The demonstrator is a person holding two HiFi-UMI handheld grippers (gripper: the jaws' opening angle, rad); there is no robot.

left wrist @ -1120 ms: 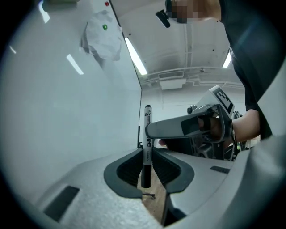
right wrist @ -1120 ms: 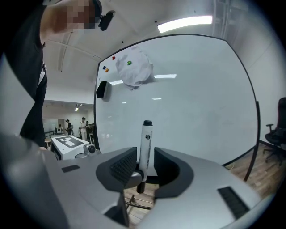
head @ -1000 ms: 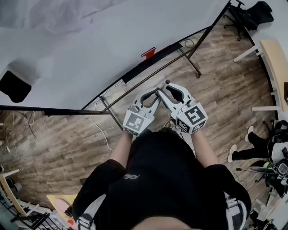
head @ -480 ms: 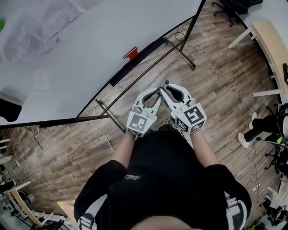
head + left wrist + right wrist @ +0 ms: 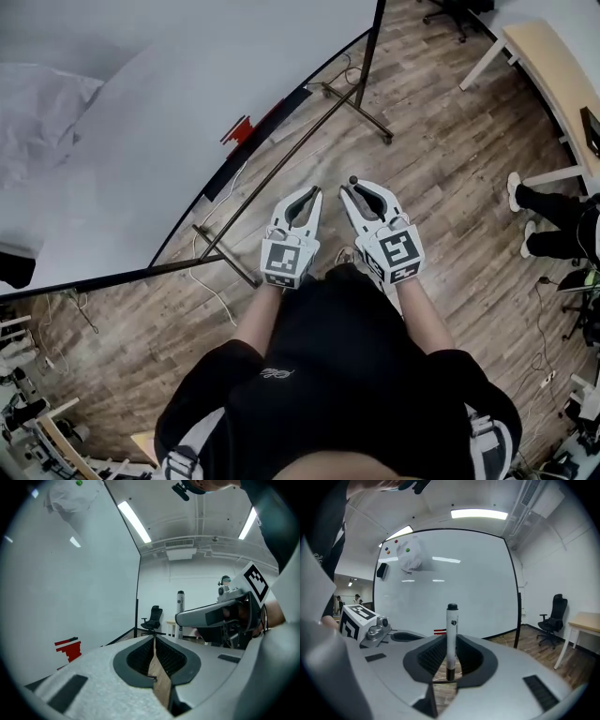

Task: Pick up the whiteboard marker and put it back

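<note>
Right gripper view shows your right gripper (image 5: 451,644) clamped on the whiteboard marker (image 5: 452,620). The marker stands upright between the pads, one black end up, facing the whiteboard (image 5: 454,573) and well apart from it. Your left gripper (image 5: 154,639) is just beside the right one, on the side nearer the whiteboard. Its jaws are drawn together to a thin slit with nothing between them. Neither gripper touches the whiteboard; both hang over the wood floor (image 5: 450,141) in front of it.
</note>
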